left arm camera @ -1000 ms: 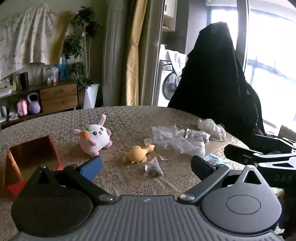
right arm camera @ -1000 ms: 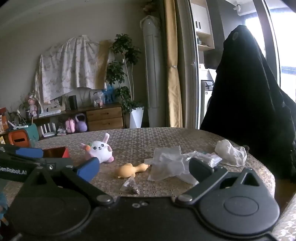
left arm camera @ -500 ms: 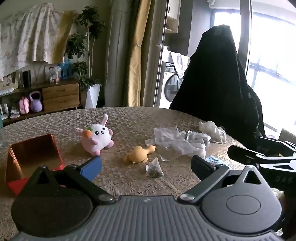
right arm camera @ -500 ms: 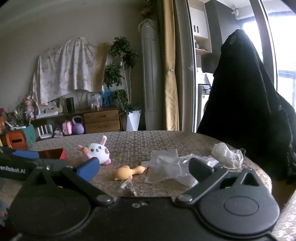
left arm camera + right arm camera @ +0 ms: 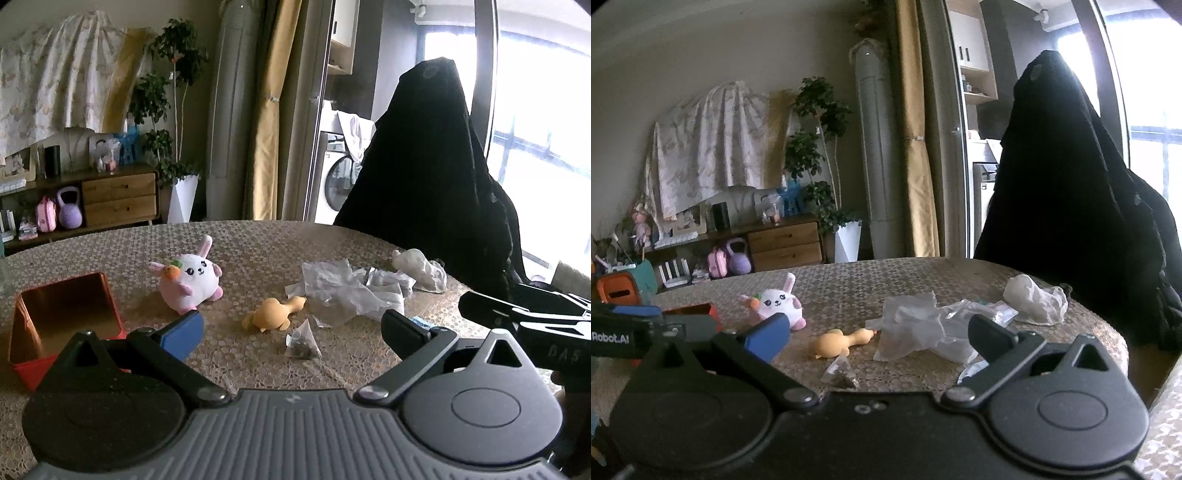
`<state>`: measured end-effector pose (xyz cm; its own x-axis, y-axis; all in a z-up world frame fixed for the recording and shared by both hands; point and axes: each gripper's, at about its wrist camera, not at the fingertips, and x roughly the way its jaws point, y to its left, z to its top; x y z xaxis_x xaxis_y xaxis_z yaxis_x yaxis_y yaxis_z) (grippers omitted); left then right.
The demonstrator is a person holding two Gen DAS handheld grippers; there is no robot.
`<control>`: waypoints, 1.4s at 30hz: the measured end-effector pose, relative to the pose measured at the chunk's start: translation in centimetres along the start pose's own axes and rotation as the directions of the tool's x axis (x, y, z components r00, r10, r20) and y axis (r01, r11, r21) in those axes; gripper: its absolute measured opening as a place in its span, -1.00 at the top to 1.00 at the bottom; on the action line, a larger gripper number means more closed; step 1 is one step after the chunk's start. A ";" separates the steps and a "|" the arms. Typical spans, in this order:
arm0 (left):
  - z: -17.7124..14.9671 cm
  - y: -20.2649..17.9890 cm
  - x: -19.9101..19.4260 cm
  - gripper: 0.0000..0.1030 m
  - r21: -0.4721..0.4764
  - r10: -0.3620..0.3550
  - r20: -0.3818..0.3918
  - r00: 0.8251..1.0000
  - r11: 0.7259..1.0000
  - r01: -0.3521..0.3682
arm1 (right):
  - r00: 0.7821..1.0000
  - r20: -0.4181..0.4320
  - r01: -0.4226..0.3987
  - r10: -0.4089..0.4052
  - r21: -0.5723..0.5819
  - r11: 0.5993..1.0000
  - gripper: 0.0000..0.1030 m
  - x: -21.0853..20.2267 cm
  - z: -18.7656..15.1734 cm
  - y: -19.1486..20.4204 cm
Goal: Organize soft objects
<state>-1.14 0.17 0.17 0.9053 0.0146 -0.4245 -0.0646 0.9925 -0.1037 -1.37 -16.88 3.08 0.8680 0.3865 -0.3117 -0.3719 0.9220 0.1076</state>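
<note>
A white and pink bunny plush sits on the patterned table. A soft yellow duck toy lies to its right. An open red box stands at the left. My left gripper is open and empty, above the near table, short of the duck. My right gripper is open and empty, also short of the duck. The right gripper's body shows at the right edge of the left wrist view.
A pyramid tea bag lies in front of the duck. Crumpled clear plastic wrappers and a white crumpled bag lie at the right. A chair draped in black cloth stands behind the table.
Both cameras have risen and tilted slightly; the table items sit a little lower and nearer in view. Both grippers stay open and empty.
</note>
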 end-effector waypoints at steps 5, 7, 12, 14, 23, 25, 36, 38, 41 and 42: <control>0.0 -0.3 -0.4 -1.00 0.013 -0.006 0.020 1.000 1.000 0.006 | 1.000 0.015 -0.002 0.002 0.005 1.000 -1.00 -0.3 0.1 -0.1; -0.1 -0.3 -0.6 -1.00 0.018 -0.008 0.029 1.000 1.000 0.008 | 1.000 0.017 -0.009 0.009 0.001 1.000 -1.00 -0.3 0.2 0.0; 0.0 -0.3 -0.6 -1.00 0.019 -0.014 0.037 0.999 1.000 0.014 | 0.999 0.003 -0.036 0.036 -0.001 0.999 -1.00 -0.1 0.2 0.1; -0.1 -0.3 -0.6 -1.00 0.019 -0.020 0.042 0.999 1.000 0.019 | 1.000 0.007 -0.030 0.030 -0.006 1.000 -1.00 -0.2 0.2 0.3; -0.1 -0.4 -0.6 -1.00 0.015 -0.028 0.043 0.999 1.000 0.027 | 0.999 0.003 -0.042 0.042 0.000 0.999 -1.00 -0.1 0.1 0.3; 0.0 -0.3 -0.6 -1.00 0.014 -0.027 0.045 0.999 1.000 0.027 | 0.999 0.000 -0.048 0.048 0.000 0.999 -1.00 -0.1 0.1 0.4; 0.0 -0.3 -0.6 -1.00 0.014 -0.030 0.050 0.998 0.999 0.030 | 0.998 0.012 -0.061 0.061 -0.023 0.998 -0.99 -0.2 0.0 0.6; 0.0 -0.2 -0.6 -1.00 0.013 -0.031 0.049 0.998 0.999 0.031 | 0.998 0.011 -0.060 0.060 -0.025 0.998 -0.99 -0.2 0.0 0.6; -0.1 -0.3 -0.6 -1.00 0.013 -0.032 0.049 0.998 0.999 0.032 | 0.998 0.009 -0.064 0.064 -0.023 0.998 -0.99 -0.2 0.0 0.5; 0.0 -0.2 -0.5 -1.00 0.013 -0.032 0.048 0.998 0.999 0.032 | 0.998 0.010 -0.063 0.063 -0.023 0.998 -0.98 -0.2 0.0 0.5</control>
<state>-1.64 -0.09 0.38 0.9261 -0.0114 -0.3771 -0.0306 0.9940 -0.1053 -1.74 -16.49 3.18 0.8457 0.4444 -0.2953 -0.4336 0.8950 0.1051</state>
